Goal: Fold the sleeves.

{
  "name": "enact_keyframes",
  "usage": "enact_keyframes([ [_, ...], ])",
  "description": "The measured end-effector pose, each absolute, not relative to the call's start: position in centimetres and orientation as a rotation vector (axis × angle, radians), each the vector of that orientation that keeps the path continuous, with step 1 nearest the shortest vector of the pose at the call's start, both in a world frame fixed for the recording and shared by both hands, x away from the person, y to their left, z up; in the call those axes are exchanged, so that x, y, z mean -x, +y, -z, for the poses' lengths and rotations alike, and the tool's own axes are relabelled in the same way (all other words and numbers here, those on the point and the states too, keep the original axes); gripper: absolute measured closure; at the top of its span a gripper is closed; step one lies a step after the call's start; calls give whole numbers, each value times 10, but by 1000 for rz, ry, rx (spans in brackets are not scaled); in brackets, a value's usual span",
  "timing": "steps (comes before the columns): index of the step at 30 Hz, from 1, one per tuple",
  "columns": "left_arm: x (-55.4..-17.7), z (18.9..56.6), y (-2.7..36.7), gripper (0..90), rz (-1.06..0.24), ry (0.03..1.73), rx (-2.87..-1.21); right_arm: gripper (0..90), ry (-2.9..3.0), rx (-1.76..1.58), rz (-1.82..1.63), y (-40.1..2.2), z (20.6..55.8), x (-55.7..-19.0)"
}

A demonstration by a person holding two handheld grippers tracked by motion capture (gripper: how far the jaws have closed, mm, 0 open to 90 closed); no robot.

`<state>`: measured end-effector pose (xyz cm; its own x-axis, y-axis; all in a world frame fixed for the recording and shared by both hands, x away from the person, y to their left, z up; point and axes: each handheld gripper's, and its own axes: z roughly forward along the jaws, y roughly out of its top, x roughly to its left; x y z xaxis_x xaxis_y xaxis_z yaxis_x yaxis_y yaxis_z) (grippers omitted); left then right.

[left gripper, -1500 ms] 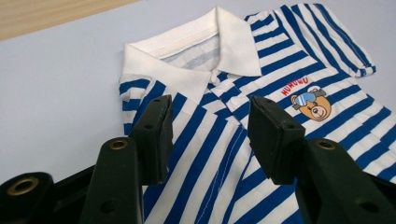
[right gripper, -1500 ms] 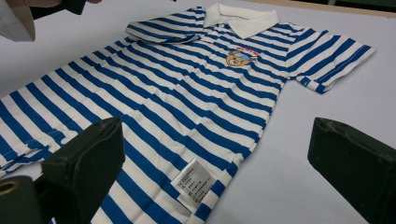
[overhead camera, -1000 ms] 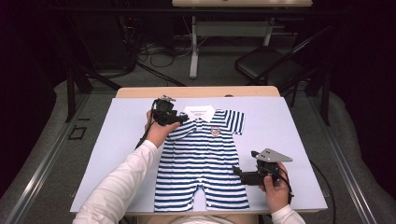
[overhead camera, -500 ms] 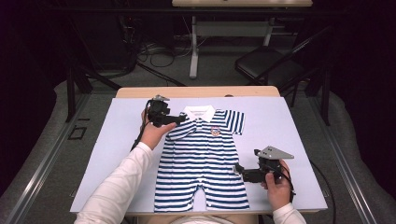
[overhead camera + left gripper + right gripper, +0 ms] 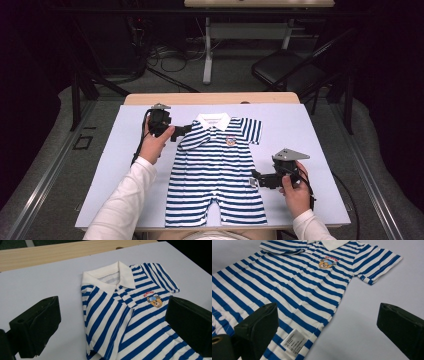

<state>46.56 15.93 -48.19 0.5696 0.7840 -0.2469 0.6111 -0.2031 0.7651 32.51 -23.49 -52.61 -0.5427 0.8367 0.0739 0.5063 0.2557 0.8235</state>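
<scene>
A blue-and-white striped baby romper (image 5: 215, 170) with a white collar and a bear badge lies flat on the pale board. Its sleeve on my left (image 5: 105, 315) is folded in over the chest, while the other sleeve (image 5: 377, 262) lies spread out. My left gripper (image 5: 184, 131) hovers open just beside the folded sleeve, and in the left gripper view (image 5: 112, 312) nothing is between its jaws. My right gripper (image 5: 256, 180) is open at the romper's right side seam; in the right gripper view (image 5: 328, 322) its jaws straddle that edge near a white care label (image 5: 293, 341).
The pale board (image 5: 310, 130) rests on a wooden table whose far edge (image 5: 210, 97) shows behind it. Bare board lies on both sides of the romper. Beyond the table stand a dark chair (image 5: 290, 70) and a desk frame, with cables on the floor.
My left gripper has drawn back to the left, away from the folded sleeve. The right gripper has hardly shifted.
</scene>
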Motion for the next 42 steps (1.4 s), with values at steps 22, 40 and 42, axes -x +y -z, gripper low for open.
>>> enact_keyframes([
  [22,-448,474,193,8,-259,1095,-1893,18,2198,-1230,-1080,-221,509,-369],
  [40,-439,471,200,8,-281,1070,-1913,1,2174,-1298,-1072,-224,487,-419],
  [42,-438,471,200,8,-280,1069,-1912,1,2188,-1295,-1065,-223,484,-424],
])
